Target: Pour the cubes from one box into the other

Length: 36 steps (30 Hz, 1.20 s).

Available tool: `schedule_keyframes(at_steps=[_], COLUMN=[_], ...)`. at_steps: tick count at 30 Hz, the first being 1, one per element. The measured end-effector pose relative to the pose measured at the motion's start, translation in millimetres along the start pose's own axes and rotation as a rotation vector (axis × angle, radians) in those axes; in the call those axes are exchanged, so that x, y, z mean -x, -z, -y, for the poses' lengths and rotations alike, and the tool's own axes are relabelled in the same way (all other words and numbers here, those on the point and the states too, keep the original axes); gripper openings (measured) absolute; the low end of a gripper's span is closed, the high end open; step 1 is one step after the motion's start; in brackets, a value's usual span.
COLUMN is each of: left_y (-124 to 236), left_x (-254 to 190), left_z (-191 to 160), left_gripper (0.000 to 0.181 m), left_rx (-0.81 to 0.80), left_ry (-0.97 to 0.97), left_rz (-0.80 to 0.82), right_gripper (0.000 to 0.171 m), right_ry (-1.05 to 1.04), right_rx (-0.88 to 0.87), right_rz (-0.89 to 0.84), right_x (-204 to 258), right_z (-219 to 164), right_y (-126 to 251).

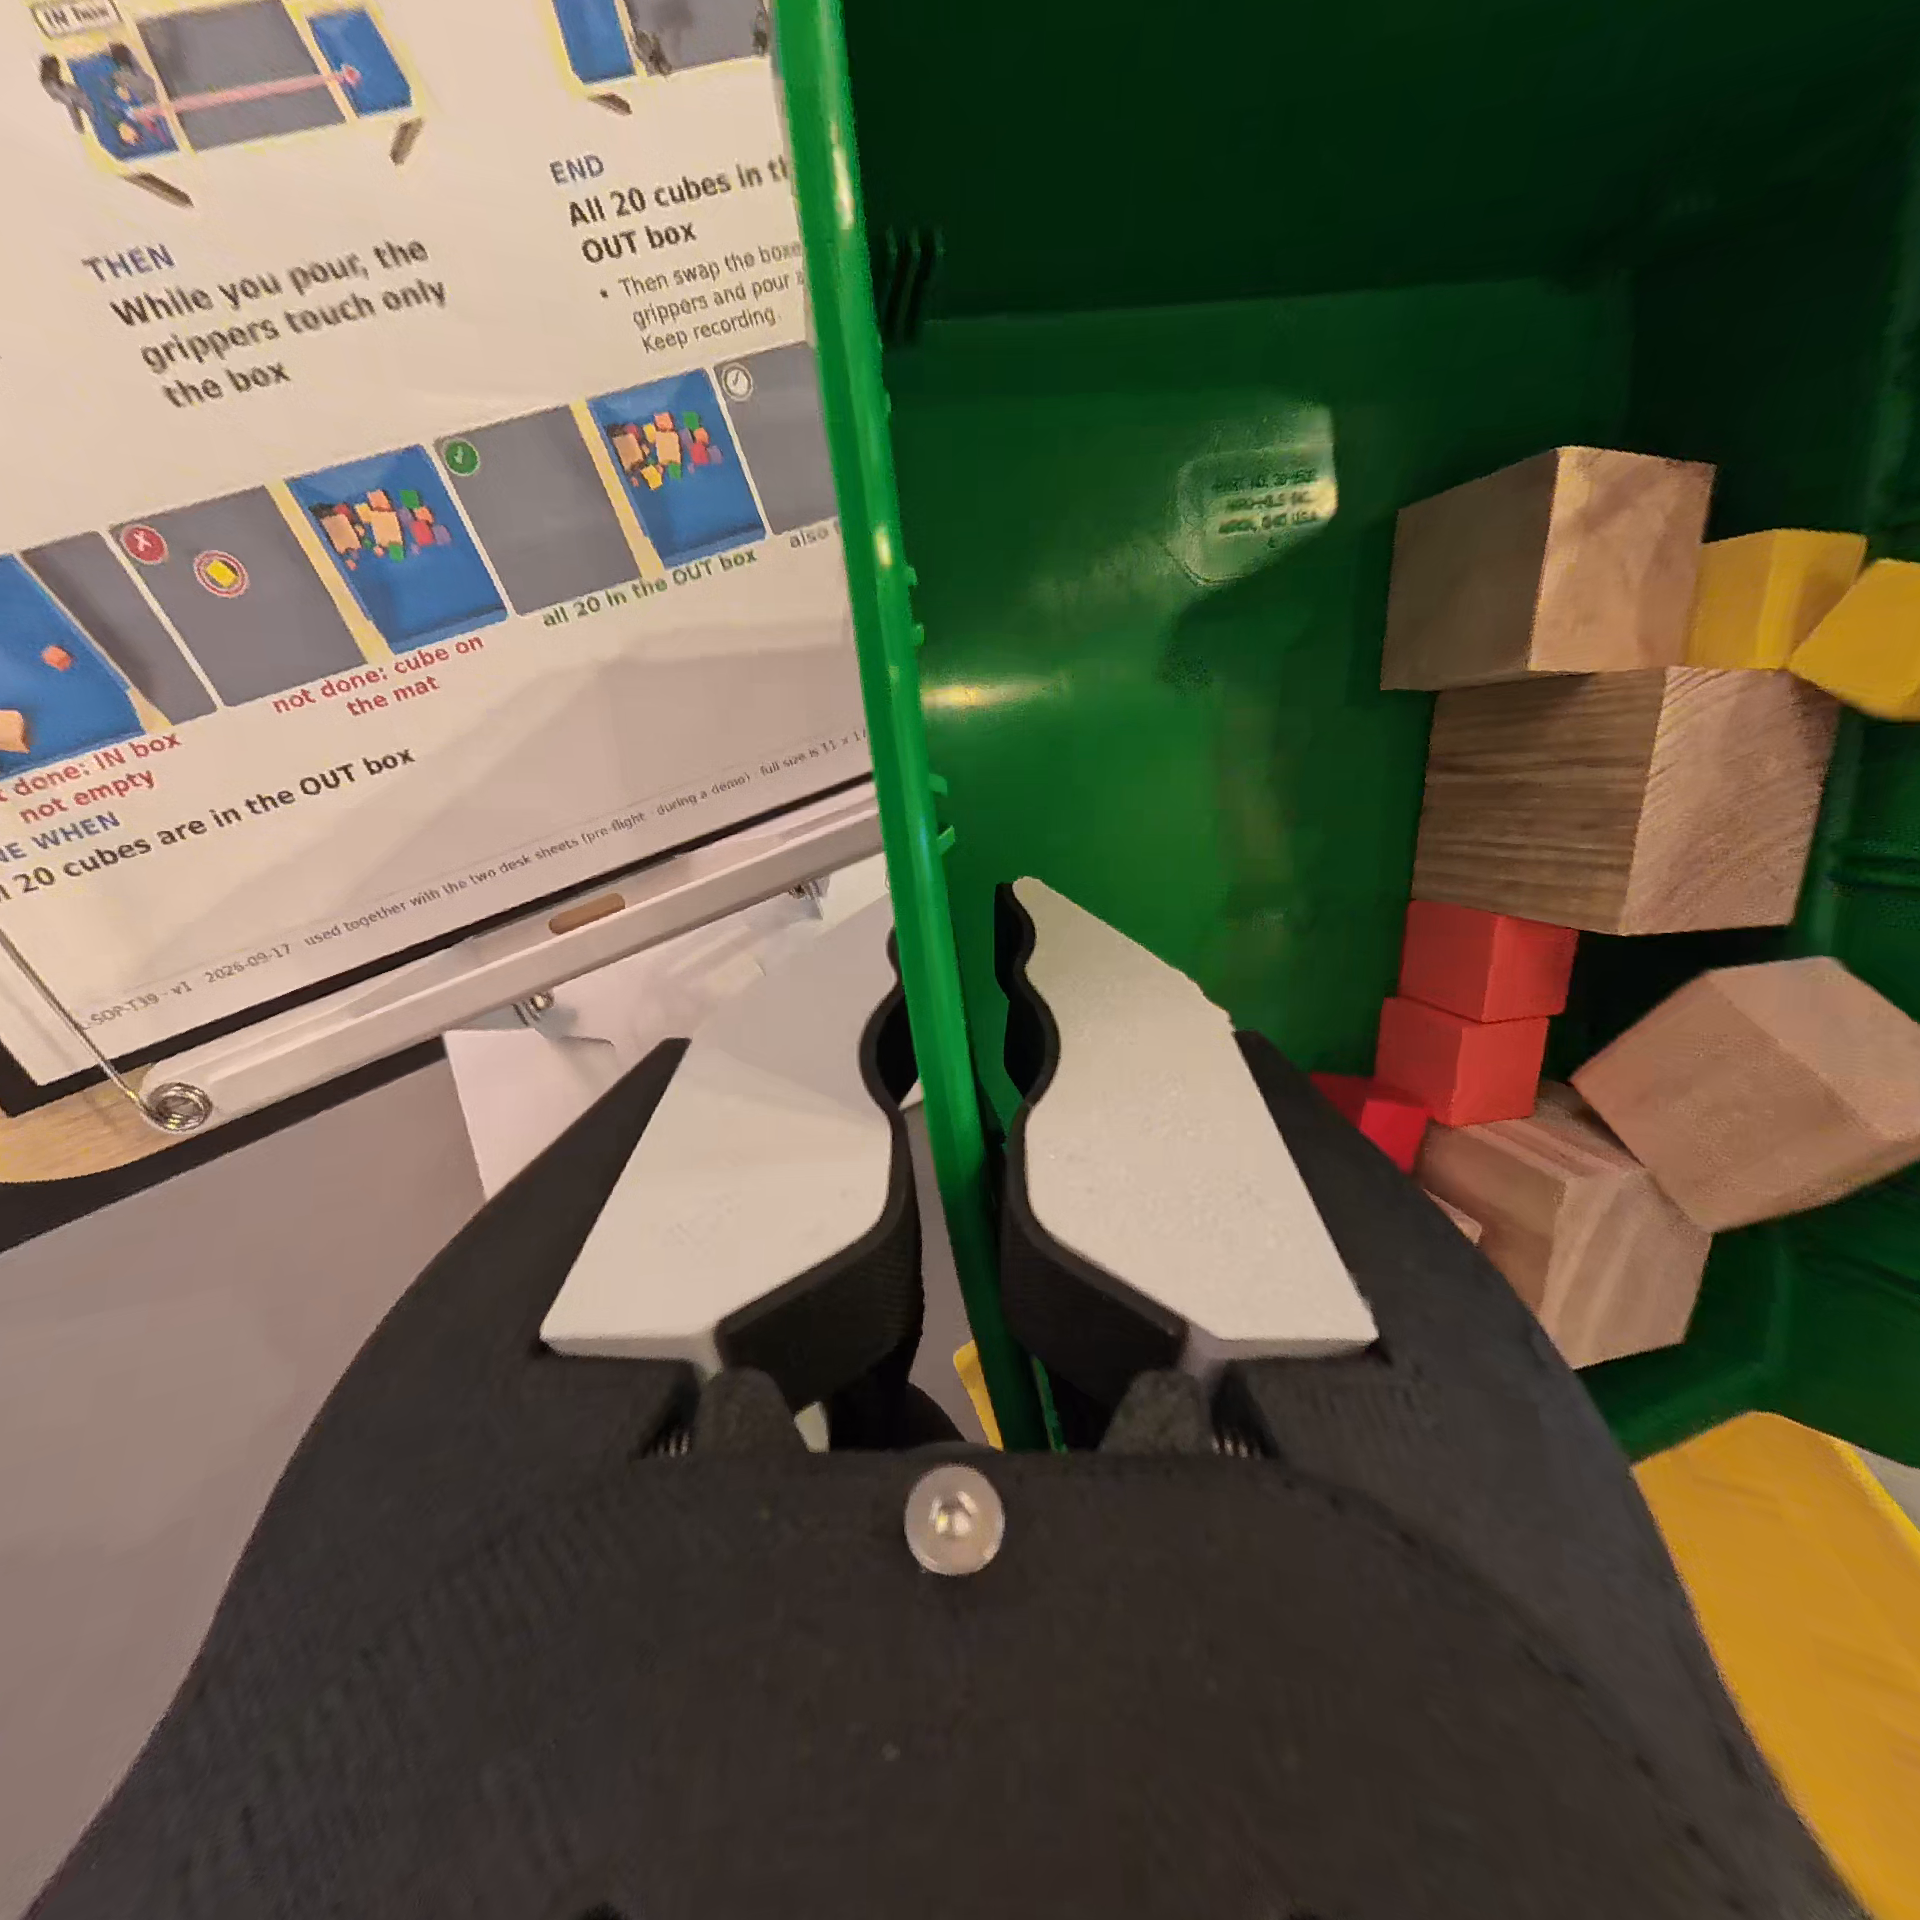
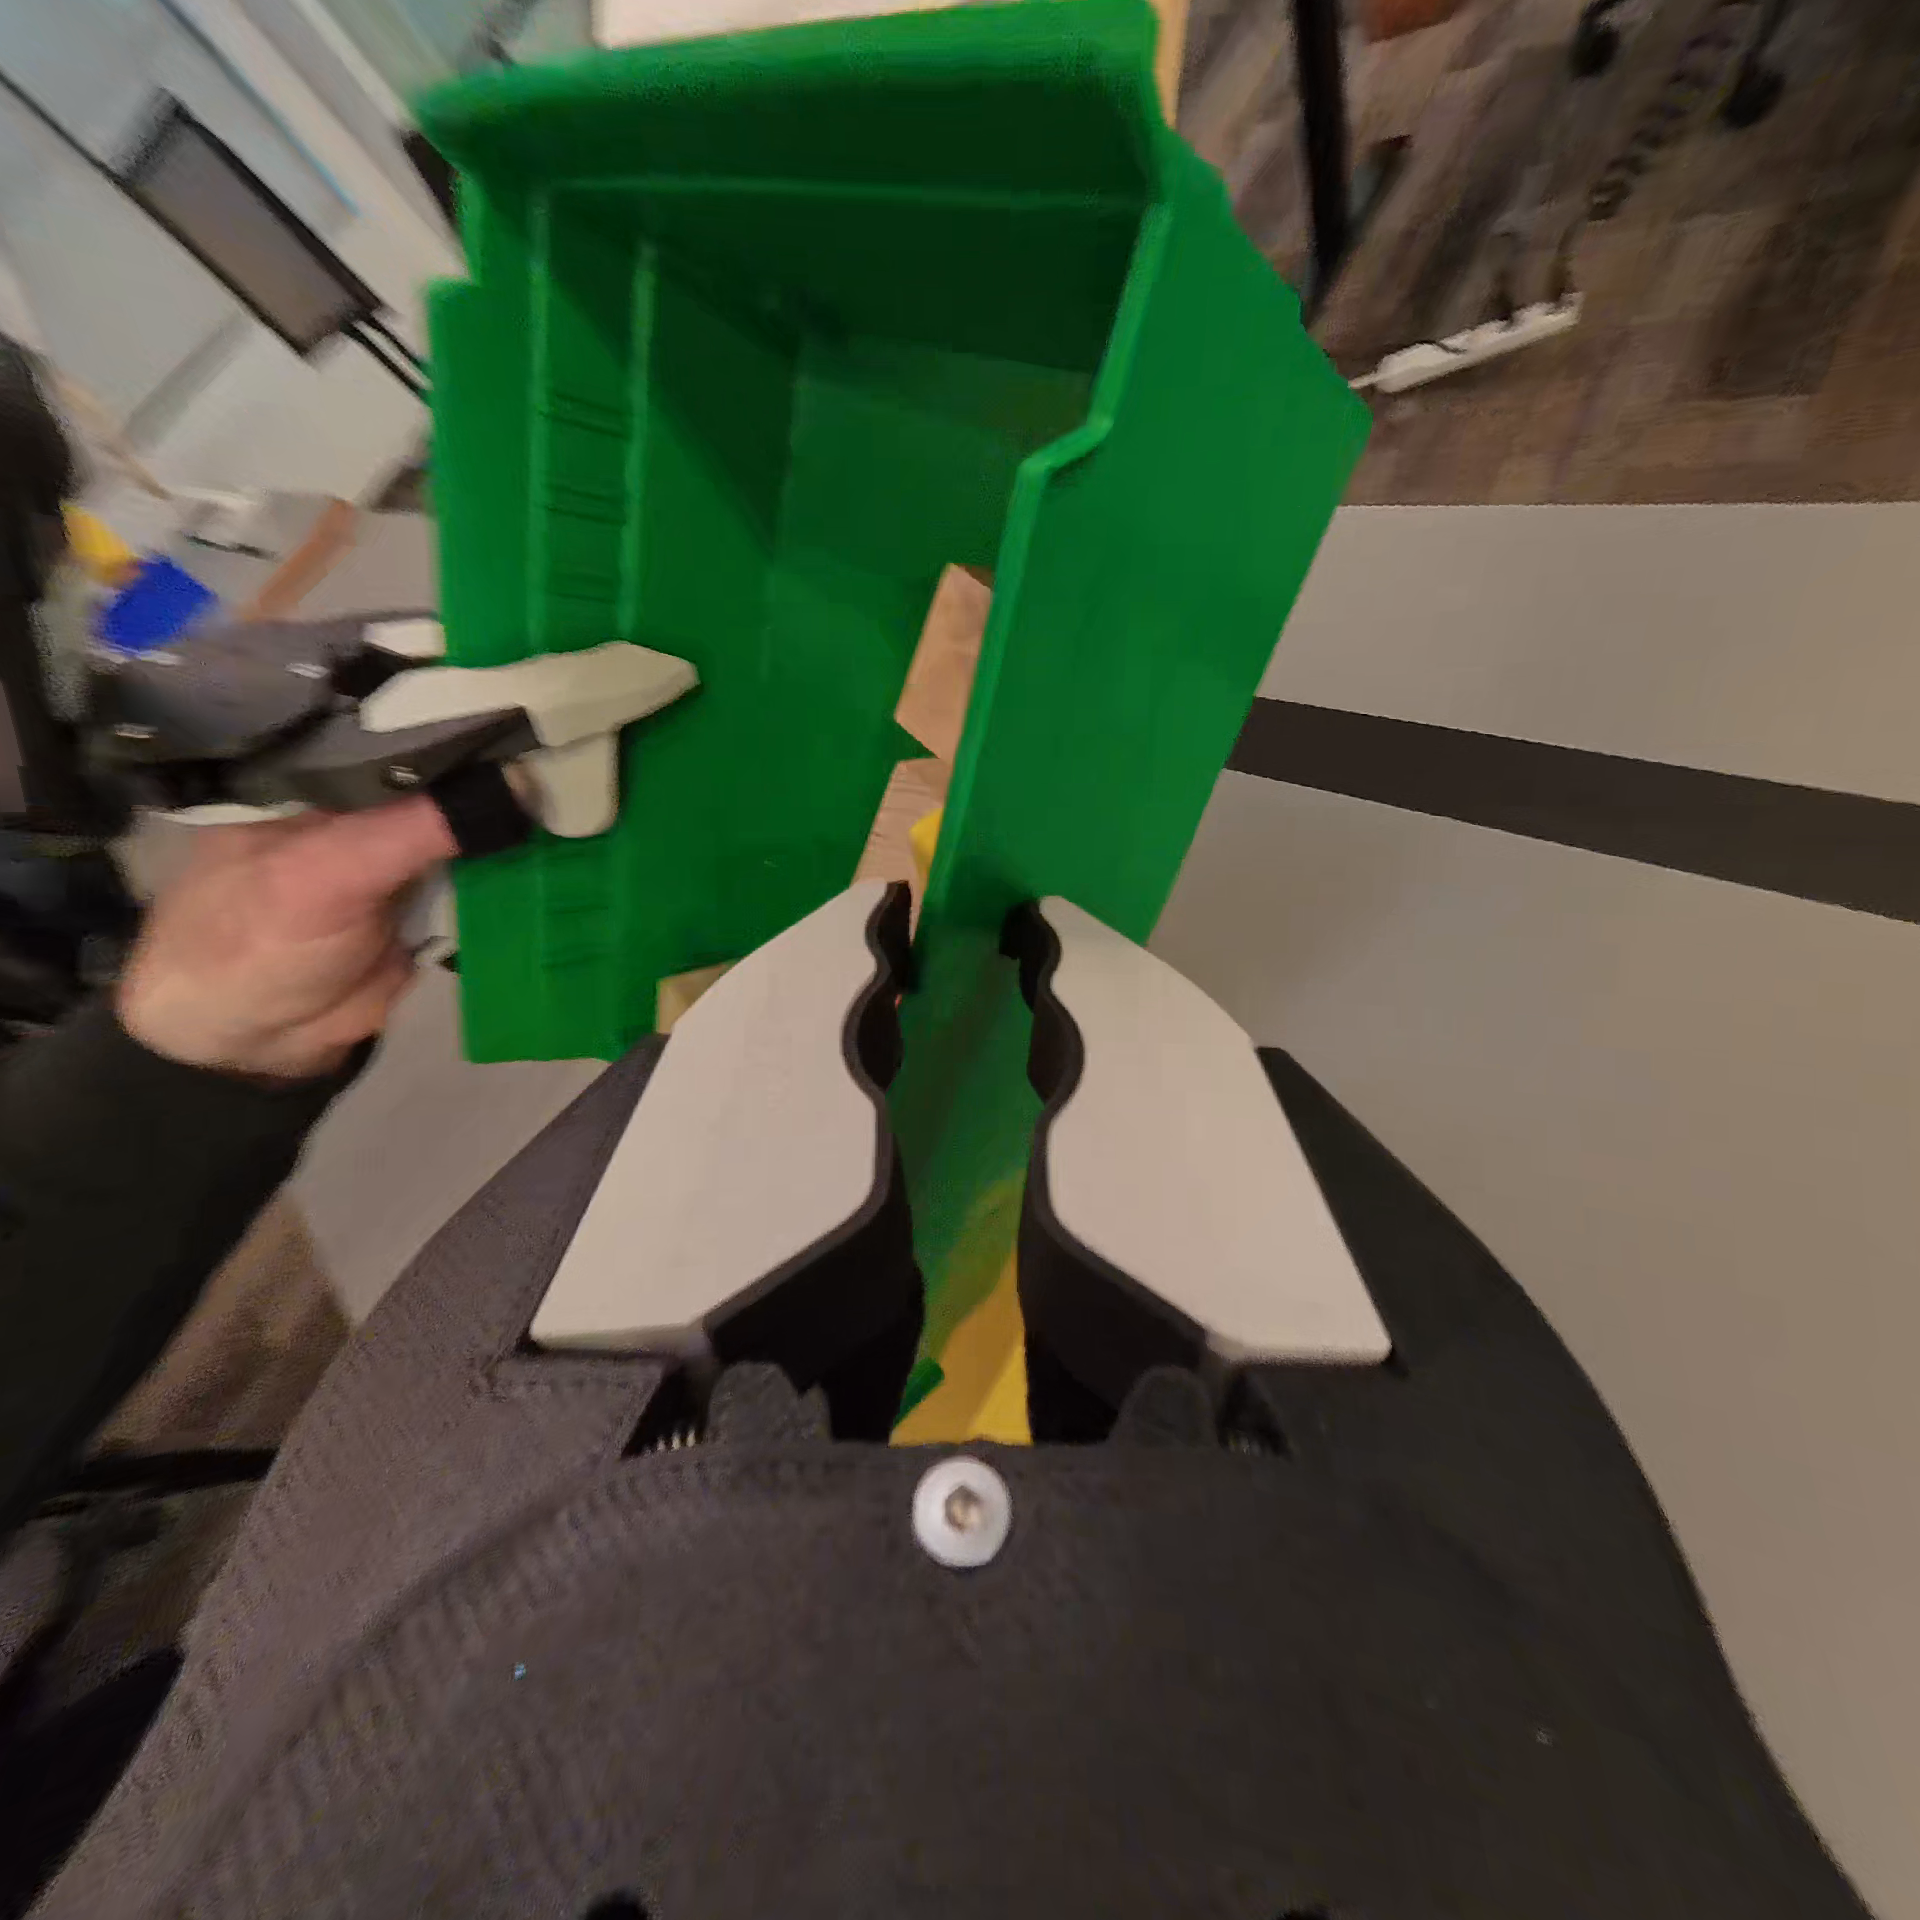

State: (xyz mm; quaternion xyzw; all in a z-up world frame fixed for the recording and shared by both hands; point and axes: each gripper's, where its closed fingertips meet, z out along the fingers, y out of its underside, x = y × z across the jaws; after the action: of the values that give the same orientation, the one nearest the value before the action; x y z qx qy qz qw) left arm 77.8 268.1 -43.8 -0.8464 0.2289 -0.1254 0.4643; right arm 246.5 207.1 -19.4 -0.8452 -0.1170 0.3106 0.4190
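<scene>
While both grippers' fingers clamp opposite walls, the green box is tipped steeply, wooden cubes sliding.

Grey table surface at four o'clock, dark stripe across; patterned carpet at two; instruction sheet at ten.

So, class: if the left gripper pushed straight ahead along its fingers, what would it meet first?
The left gripper is already clamped on the green box wall, so it would just slide along that wall; nothing else visibly blocks it.
</scene>
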Motion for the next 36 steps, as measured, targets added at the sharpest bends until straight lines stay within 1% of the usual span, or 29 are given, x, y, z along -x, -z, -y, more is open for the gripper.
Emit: schedule_keyframes(at_steps=[3, 5, 12, 17, 21, 26, 31, 36], left_y=[-3.5, -3.9, 1.8, 17.1, 26.8, 34.9, 34.0, 37.3], left_x=[3.6, 6.5, 10.5, 6.5, 2.5, 5.5, 10.6, 8.8], left_z=[1.7, 3.0, 10.1, 24.7, 34.6, 46.1, 46.8, 47.8], left_gripper=[0.013, 0.013, 0.014, 0.014, 0.013, 0.013, 0.011, 0.011], left_rx=[-0.031, -0.056, -0.161, -0.253, -0.32, -0.409, -0.458, -0.506], left_ry=[-0.028, -0.058, -0.099, -0.171, -0.188, -0.213, -0.236, -0.249], left_rz=[0.054, 0.086, 0.118, 0.171, 0.181, 0.225, 0.256, 0.264], right_gripper=[0.008, 0.006, 0.006, 0.005, 0.005, 0.005, 0.005, 0.005], right_ry=[0.068, 0.08, 0.123, 0.142, 0.171, 0.199, 0.226, 0.238], right_rx=[0.026, 0.011, -0.103, -0.192, -0.277, -0.329, -0.363, -0.414], right_rz=[-0.11, -0.127, -0.138, -0.134, -0.134, -0.135, -0.142, -0.134], right_x=[-9.9, -11.8, -6.7, -0.3, 8.0, 12.8, 13.1, 14.9], right_z=[-2.0, -1.3, 4.4, 8.8, 19.0, 24.3, 22.4, 21.8], right_y=[-9.1, -12.6, -13.5, -3.4, 8.6, 8.3, 2.9, 6.1])
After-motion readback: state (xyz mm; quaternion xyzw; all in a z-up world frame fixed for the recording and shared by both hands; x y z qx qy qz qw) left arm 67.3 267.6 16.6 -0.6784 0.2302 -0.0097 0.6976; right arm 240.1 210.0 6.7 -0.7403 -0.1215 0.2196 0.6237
